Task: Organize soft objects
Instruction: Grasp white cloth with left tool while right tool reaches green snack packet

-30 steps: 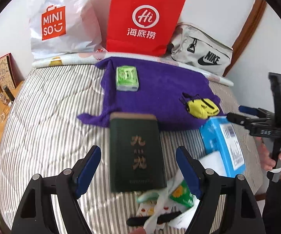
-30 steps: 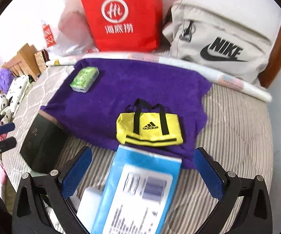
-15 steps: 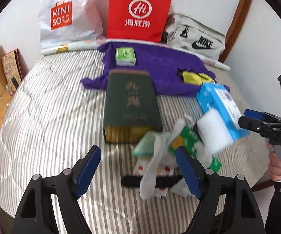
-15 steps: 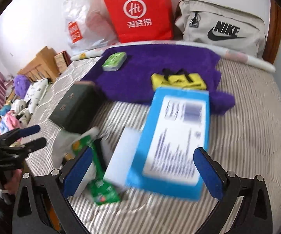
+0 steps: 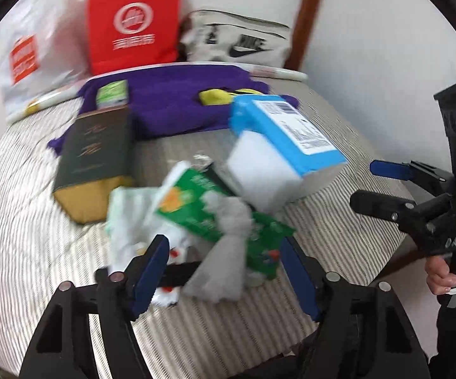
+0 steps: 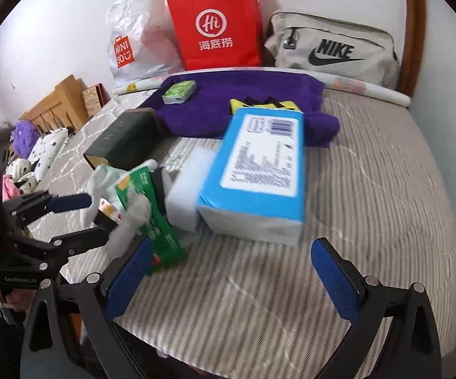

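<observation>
On the striped bed a purple towel (image 6: 246,107) lies at the back, with a small green tissue pack (image 6: 179,91) and a yellow Adidas pouch (image 6: 264,105) on it. In front lie a blue tissue pack (image 6: 259,167), a white block (image 6: 186,192), a green wrapper (image 5: 215,214), white crumpled plastic (image 5: 133,218) and a dark green box (image 5: 96,154). My left gripper (image 5: 224,271) is open, its jaws on either side of the wrapper pile. My right gripper (image 6: 234,278) is open and empty, in front of the blue pack.
A red paper bag (image 6: 216,25), a white Miniso bag (image 6: 133,38) and a beige Nike bag (image 6: 332,50) stand against the wall. A rolled poster (image 6: 370,87) lies behind the towel. Wooden furniture (image 6: 57,104) and soft toys (image 6: 38,151) lie to the left.
Both grippers have pulled back toward the front edge of the bed. The left gripper now sits around the wrapper pile. Both stay open.
</observation>
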The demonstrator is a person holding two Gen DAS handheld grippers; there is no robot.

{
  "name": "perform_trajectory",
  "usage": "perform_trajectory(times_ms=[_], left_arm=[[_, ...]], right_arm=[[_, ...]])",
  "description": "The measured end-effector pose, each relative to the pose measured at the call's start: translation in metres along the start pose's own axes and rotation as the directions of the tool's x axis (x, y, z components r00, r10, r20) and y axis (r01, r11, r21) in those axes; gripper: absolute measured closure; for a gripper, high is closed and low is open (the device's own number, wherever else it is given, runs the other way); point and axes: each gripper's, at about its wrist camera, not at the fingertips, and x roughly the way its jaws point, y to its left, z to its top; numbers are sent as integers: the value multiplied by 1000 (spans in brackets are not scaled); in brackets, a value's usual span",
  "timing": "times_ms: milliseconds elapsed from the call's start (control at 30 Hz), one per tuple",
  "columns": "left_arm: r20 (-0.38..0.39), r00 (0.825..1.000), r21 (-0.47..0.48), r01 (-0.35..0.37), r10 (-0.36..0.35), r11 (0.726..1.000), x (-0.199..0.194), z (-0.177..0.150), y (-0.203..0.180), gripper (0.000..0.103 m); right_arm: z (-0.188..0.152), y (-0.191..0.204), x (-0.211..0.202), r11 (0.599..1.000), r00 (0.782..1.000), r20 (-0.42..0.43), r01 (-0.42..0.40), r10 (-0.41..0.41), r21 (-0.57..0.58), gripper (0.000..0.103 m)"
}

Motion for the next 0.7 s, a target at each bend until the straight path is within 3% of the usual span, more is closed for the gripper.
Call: perform_trajectory(times_ms=[33,100,300,367,433,700], left_arm=[[-2,1000,13,0,0,1000,4,2,-4,47],[-13,1000,25,-6,6,1000,13,5,-8,55],[-44,997,77,-54,57,996,40,5,-18,61],[-35,996,95,-80,84,992,42,4,-20,67],[-28,994,115,-106,110,988,45,4,-21,79],[14,993,81,-114,113,990,26,6,-8,82]], right_arm=[[-3,-1,-2,1000,1000,9,10,-10,-3,4],[-7,-1,-6,1000,1000,26,15,-15,-18,4],[-17,-3,-5,998,998,49,43,-41,-45,4],[-18,-4,-1,998,998,45,41,-39,-43,4],[-19,-5,3,999,999,38,21,-20,-28,4],[-21,1,16,1000,1000,14,-11,12,-5,4]])
